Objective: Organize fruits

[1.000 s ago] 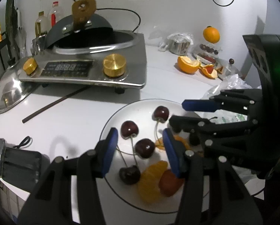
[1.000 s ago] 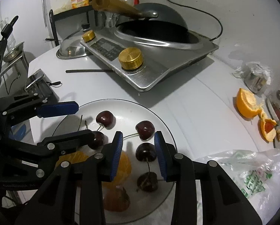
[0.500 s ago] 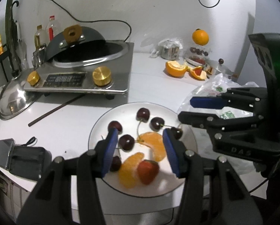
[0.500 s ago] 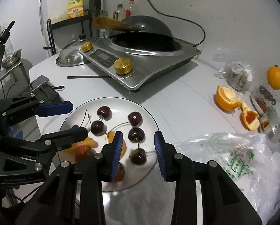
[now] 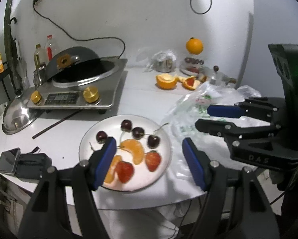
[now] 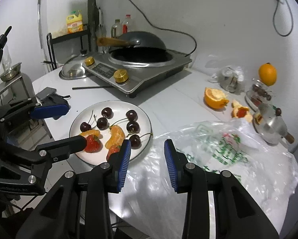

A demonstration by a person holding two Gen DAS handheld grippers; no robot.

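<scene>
A white plate (image 5: 84, 139) (image 6: 145, 117) near the table's front edge holds several dark cherries (image 5: 126, 125) (image 6: 106, 112), two orange segments (image 5: 134, 148) (image 6: 115, 135) and two strawberries (image 5: 153, 160) (image 6: 92, 143). My left gripper (image 5: 149, 151) hangs above the plate's near side. Its jaws are opening and nothing is between them. My right gripper (image 6: 148, 151) hovers over the plate's right rim and the edge of the plastic bag (image 6: 228, 151). Its jaws stand a little apart, also with nothing between them.
An induction cooker with a wok (image 5: 83, 75) stands at the back left, a steel lid (image 5: 19, 117) beside it. Orange peel (image 5: 166, 79), a whole orange (image 5: 194, 46) and a kettle (image 6: 270, 125) are at the back right. A phone and black pouch (image 5: 23, 160) lie left.
Both grippers have drawn back and up from the plate, so the fruit looks smaller and farther away. The left jaws have widened. The right jaws keep the same gap.
</scene>
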